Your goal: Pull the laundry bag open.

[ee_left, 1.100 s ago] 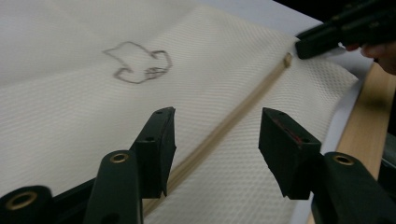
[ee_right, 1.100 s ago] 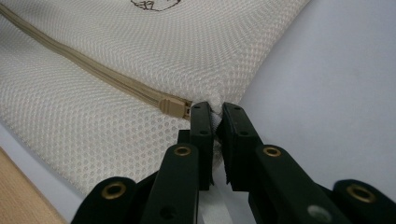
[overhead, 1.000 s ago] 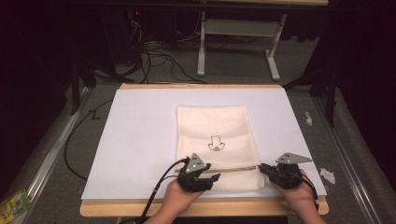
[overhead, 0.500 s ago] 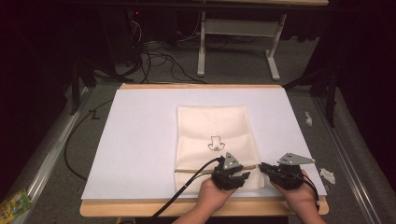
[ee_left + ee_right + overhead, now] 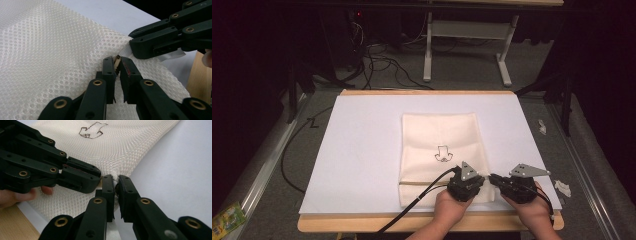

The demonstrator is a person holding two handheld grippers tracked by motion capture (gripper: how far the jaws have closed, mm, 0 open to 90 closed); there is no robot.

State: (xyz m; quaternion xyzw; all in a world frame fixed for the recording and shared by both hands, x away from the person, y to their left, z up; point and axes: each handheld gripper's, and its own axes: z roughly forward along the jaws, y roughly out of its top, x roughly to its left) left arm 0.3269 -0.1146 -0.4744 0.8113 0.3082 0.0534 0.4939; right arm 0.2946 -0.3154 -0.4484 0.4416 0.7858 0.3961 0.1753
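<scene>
The white mesh bag (image 5: 442, 150) lies flat mid-table on the white sheet (image 5: 362, 150), with a small black outline drawing (image 5: 442, 154) and no readable writing. The left gripper (image 5: 469, 177) has just been closing and pinches a small tan piece at the bag's near right edge. The right gripper (image 5: 493, 178) is clamped on that corner's mesh.

No words, brands or numbers can be read. The one sign is a small black outline drawing (image 5: 442, 154), somewhat like an arrow, printed on the white mesh bag (image 5: 439, 131) near its middle.
</scene>
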